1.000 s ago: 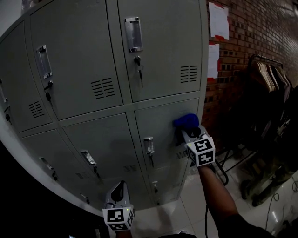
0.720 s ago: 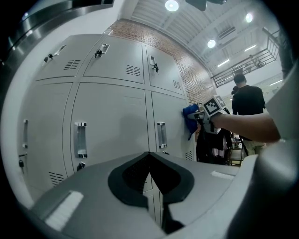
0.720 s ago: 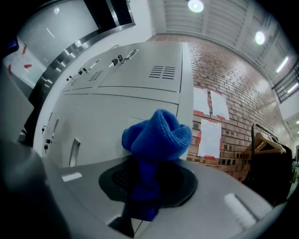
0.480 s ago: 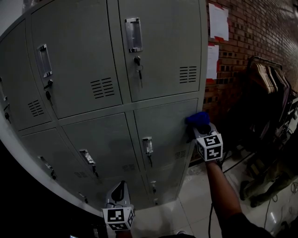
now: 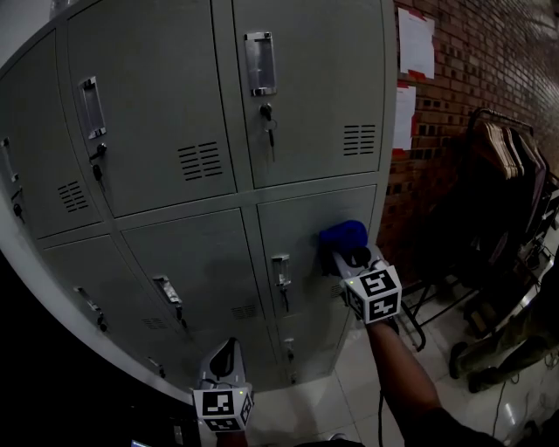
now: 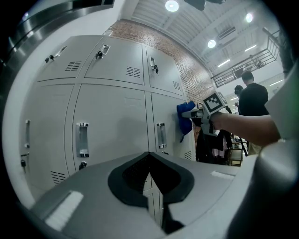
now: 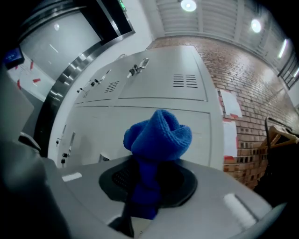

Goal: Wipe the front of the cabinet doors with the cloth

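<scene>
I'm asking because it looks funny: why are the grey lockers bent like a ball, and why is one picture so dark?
Head view: dim and underexposed, and the wide lens bows the straight cabinet doors outward. Left gripper view: brighter, with glare from the ceiling lamps and black corners. Right gripper view: the blue cloth is sharp; the edges curve too.

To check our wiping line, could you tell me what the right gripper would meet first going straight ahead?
Most likely the cabinet door, with the blue cloth held in the right gripper leading; it may be touching now, depth is unclear.
</scene>
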The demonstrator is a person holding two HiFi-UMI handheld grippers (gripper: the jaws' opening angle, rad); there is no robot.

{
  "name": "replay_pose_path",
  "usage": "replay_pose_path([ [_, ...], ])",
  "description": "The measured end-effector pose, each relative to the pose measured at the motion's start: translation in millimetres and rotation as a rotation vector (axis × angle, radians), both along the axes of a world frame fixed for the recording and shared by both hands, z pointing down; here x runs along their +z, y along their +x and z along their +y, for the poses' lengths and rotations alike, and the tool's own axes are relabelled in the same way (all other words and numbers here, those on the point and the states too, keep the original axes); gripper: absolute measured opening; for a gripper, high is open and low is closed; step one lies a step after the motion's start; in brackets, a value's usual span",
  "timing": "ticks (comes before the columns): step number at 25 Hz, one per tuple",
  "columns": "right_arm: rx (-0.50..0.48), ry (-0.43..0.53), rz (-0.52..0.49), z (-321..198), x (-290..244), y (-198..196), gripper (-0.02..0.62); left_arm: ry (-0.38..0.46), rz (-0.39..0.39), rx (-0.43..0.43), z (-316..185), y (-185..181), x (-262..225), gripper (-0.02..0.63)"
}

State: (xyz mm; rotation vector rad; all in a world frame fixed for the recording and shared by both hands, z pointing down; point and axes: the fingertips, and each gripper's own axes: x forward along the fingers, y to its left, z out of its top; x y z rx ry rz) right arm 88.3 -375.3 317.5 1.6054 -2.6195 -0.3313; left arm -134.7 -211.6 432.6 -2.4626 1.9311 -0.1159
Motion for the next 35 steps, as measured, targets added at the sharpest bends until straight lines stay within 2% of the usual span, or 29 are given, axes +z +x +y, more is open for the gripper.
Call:
replay_pose_path([
  [5,-0.127,-0.039,0.005,7.1,15.4,-76.9,0.095,-0.006,0.000,-0.017,5.7,-11.0,2.0,0.014],
  [8,-0.176,-0.041,0.024,10.5,15.2,-109.7,0.095,-0.005,0.004,-0.033,9.8,-19.0,2.5,0.014],
  [16,-0.220,-0.063,0.037,9.9,22.1,-137.7,0.093,-0.010,0.006,-0.053,15.3,-34.2,4.4,0.014],
  [19,-0.216,-0.056,0.044,8.2,21.8,-132.8,0.092,-0.014,0.000,-0.051,16.1,-35.3,5.4,0.014],
  [24,-0.154,-0.059,0.030,1.2,22.0,-102.6,0.091,-0.023,-0.003,-0.046,17.1,-33.2,7.7,0.014],
  [35,0.008,-0.052,-0.017,-20.5,21.6,-1.6,0.092,-0.037,-0.007,-0.025,18.1,-23.2,13.2,0.014],
])
